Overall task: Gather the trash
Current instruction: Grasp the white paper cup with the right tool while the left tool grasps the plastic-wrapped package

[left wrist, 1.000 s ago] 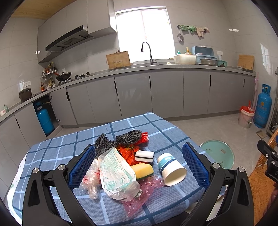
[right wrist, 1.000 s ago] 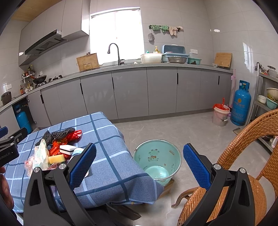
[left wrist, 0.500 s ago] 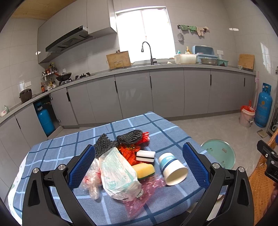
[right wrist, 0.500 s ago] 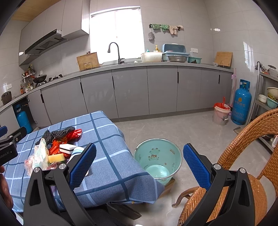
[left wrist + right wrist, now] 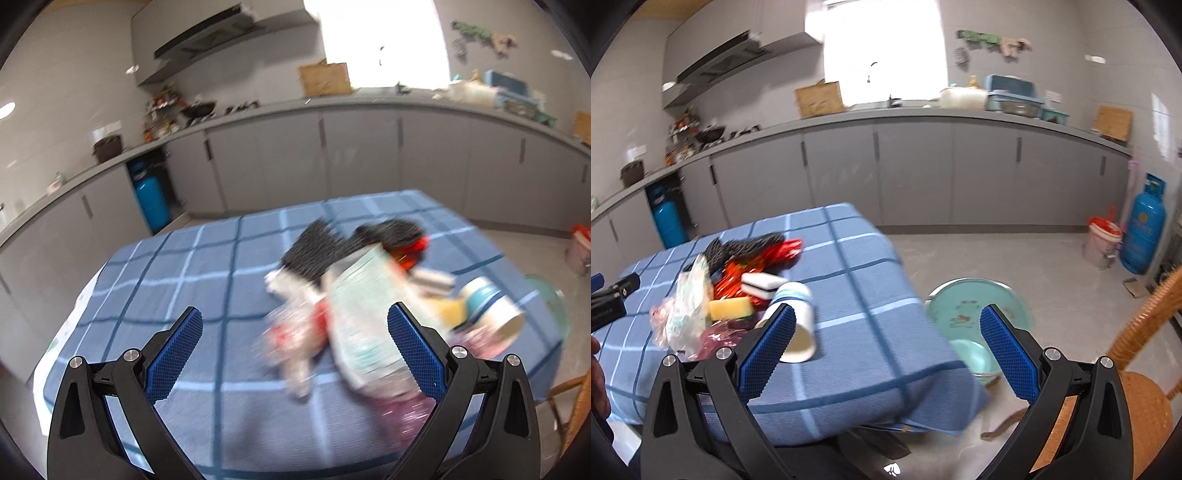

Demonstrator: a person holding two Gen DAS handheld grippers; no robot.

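Kitchen scene, two handheld grippers, both released w/ blue pads spread wide and nothing between them. Left gripper (image 5: 294, 354) hovers over a table w/ blue checked cloth (image 5: 177, 273); this view is motion-blurred. The trash pile (image 5: 354, 295) sits on the cloth at approx 2 o'clock from that gripper, near the right pad. Right wrist view is sharper: right gripper (image 5: 887, 354) points past the table edge, w/ the pile at its 10 o'clock, incl. a white paper cup (image 5: 794, 326) lying on its side, a yellow sponge (image 5: 729, 308), a white sponge (image 5: 762, 282), a clear plastic bag (image 5: 689, 306), red wrappers (image 5: 768, 256) and a dark mesh scrubber (image 5: 738, 245). A teal basin (image 5: 975, 317) stands on the floor at 1 o'clock, just beside the table, prob. the bin. Step looks like the approach, nothing picked up yet. Next move calls for centring one item betw. the pads, then closing; the cup may roll.
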